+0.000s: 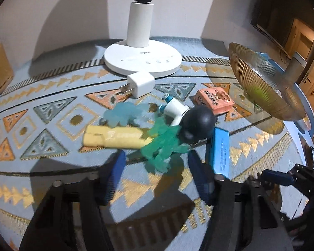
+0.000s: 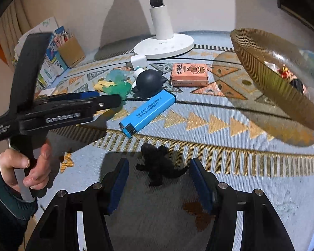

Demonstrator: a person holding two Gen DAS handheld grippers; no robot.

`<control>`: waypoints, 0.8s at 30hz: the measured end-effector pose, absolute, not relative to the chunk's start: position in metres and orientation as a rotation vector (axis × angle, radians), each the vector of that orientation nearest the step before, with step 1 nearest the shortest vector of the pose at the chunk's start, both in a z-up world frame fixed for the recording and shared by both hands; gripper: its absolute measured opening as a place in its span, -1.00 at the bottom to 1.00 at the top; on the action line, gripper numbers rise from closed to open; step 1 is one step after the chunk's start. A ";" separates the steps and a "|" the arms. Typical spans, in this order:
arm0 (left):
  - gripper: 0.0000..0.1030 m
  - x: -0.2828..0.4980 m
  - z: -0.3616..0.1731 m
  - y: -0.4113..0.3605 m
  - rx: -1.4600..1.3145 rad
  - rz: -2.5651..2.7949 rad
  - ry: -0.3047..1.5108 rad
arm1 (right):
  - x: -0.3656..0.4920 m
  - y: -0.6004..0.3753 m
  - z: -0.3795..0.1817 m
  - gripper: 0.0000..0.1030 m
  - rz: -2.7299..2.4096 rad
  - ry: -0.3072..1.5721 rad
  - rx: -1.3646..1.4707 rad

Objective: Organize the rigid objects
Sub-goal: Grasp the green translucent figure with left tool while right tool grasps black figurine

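Note:
My left gripper (image 1: 156, 156) is open, and a green translucent toy (image 1: 163, 146) lies between its blue pads without touching either. Around the toy lie a yellow block (image 1: 113, 138), a pale blue toy (image 1: 119, 115), a black ball-shaped figure (image 1: 196, 123) and a blue box (image 1: 219, 152). My right gripper (image 2: 159, 163) is also open and straddles a small black dinosaur toy (image 2: 159, 167), with a gap on both sides. The right wrist view shows the left gripper (image 2: 108, 100) in a hand (image 2: 31, 167) over the pile.
An amber ribbed glass bowl (image 2: 278, 87) with small items in it stands at the right. A pink box (image 2: 189, 74), a white charger (image 1: 140, 83) and a white lamp base (image 1: 142, 62) sit further back. A cardboard pen holder (image 2: 71, 52) and books stand at the far left.

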State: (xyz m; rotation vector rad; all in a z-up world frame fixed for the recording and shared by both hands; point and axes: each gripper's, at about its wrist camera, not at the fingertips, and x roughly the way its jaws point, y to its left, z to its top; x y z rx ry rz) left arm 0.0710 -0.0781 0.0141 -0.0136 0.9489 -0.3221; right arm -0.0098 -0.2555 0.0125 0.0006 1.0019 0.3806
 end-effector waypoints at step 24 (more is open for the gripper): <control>-0.58 -0.048 0.033 -0.073 -0.068 -0.365 0.944 | -0.066 -0.269 0.030 -0.14 0.311 0.915 -0.114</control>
